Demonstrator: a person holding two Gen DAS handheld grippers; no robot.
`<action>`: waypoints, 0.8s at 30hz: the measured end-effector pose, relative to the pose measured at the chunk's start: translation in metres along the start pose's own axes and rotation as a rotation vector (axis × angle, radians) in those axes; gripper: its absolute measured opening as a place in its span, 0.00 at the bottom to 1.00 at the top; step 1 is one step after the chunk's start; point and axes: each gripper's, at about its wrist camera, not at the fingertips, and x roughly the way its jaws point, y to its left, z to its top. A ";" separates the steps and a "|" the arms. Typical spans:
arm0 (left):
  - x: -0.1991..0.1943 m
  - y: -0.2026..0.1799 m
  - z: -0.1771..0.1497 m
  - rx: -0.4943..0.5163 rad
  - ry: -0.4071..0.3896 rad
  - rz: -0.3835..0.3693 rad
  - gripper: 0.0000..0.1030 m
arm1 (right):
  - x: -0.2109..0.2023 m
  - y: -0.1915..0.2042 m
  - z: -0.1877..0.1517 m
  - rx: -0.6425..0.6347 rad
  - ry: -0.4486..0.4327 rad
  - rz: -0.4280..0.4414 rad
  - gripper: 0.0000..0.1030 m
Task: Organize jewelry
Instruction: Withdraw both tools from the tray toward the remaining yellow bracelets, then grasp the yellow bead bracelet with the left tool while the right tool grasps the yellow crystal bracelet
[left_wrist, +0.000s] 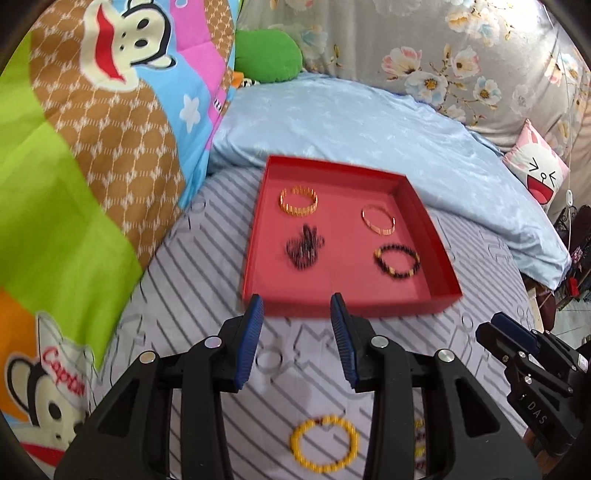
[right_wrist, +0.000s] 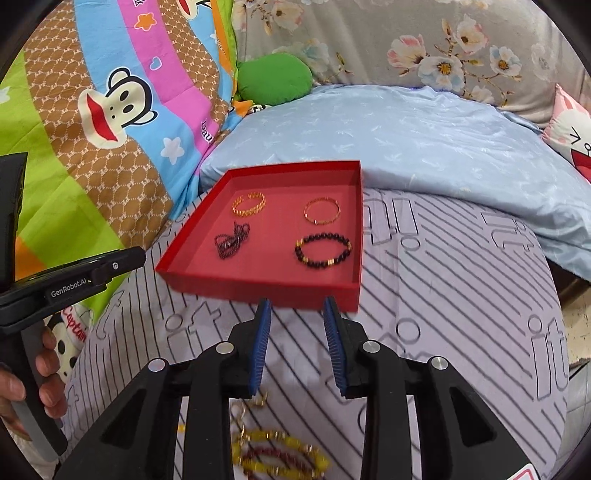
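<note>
A red tray (left_wrist: 428, 295) (right_wrist: 184, 275) lies on the striped sheet. It holds a gold chain bracelet (left_wrist: 298, 202) (right_wrist: 249, 205), a thin gold bangle (left_wrist: 378, 219) (right_wrist: 322, 211), a bunched black chain (left_wrist: 304, 246) (right_wrist: 232, 240) and a black bead bracelet (left_wrist: 397, 261) (right_wrist: 323, 250). My left gripper (left_wrist: 296, 306) is open and empty just short of the tray's near wall. A yellow bead bracelet (left_wrist: 324, 438) lies on the sheet beneath it. My right gripper (right_wrist: 297, 306) is open and empty at the tray's near edge, above a yellow and dark red bead strand (right_wrist: 280, 456) with a gold clasp.
A cartoon monkey quilt (left_wrist: 92, 155) (right_wrist: 110, 122) rises on the left. A light blue blanket (left_wrist: 351, 122) (right_wrist: 424, 147) lies behind the tray, with a green cushion (left_wrist: 267, 55) (right_wrist: 275, 77) and a pink pillow (left_wrist: 539, 170) beyond. The bed's edge drops off on the right.
</note>
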 end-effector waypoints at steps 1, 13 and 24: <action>0.000 0.001 -0.008 -0.003 0.010 -0.004 0.35 | -0.003 -0.001 -0.008 0.003 0.008 -0.002 0.29; 0.004 0.005 -0.086 0.012 0.114 0.029 0.35 | -0.019 -0.006 -0.072 0.019 0.077 -0.037 0.30; 0.019 0.003 -0.113 0.021 0.143 0.049 0.35 | -0.018 -0.010 -0.104 0.051 0.134 -0.030 0.30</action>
